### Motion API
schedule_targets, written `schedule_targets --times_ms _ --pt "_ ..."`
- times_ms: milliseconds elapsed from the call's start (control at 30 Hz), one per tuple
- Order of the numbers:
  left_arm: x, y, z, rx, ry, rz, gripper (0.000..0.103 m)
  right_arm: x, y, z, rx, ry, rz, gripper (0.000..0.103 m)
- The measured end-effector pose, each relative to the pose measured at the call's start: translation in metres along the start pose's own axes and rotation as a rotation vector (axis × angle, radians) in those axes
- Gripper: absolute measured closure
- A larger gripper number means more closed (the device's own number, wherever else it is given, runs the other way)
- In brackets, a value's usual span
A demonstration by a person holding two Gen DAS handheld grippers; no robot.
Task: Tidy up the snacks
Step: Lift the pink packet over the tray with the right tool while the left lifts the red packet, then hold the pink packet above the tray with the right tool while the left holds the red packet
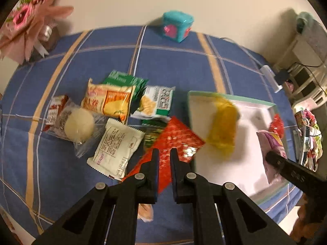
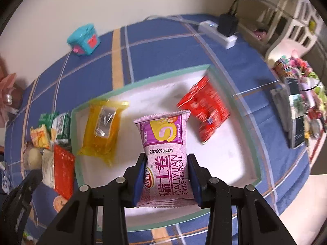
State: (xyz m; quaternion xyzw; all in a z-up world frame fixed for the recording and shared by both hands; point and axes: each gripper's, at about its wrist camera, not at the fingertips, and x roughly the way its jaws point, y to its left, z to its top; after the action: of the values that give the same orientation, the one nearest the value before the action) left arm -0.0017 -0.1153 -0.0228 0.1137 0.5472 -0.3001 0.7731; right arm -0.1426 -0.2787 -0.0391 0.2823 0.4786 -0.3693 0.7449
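The right gripper has its fingers clamped on the lower sides of a purple Swiss roll packet, whose long axis runs straight ahead between them, over the white tray on the table. The left gripper, fingers closed and apparently empty, hovers over a red packet just beside the tray's left edge, nearer the loose snack pile.

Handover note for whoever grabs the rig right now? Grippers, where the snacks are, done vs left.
Right gripper: shut on the purple Swiss roll pack, held over the white tray.
Left gripper: shut, holding nothing, above the red packet beside the tray.
Done: yellow packet and red snack bag lie in the tray.
Left: drop the Swiss roll, then move the pile on the blue cloth.
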Motion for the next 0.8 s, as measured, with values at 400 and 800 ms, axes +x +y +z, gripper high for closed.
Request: schedule_targets --times_ms 400,800 --pt "0.039 -0.026 -0.010 0.177 0.064 0.077 0.048 0.007 0.014 -0.004 -0.031 0.028 0.014 0.061" --pt "0.055 -0.042 -0.024 0.268 0.063 0.168 0.042 0.013 0.016 -0.001 -0.047 0.042 0.021 0.061"
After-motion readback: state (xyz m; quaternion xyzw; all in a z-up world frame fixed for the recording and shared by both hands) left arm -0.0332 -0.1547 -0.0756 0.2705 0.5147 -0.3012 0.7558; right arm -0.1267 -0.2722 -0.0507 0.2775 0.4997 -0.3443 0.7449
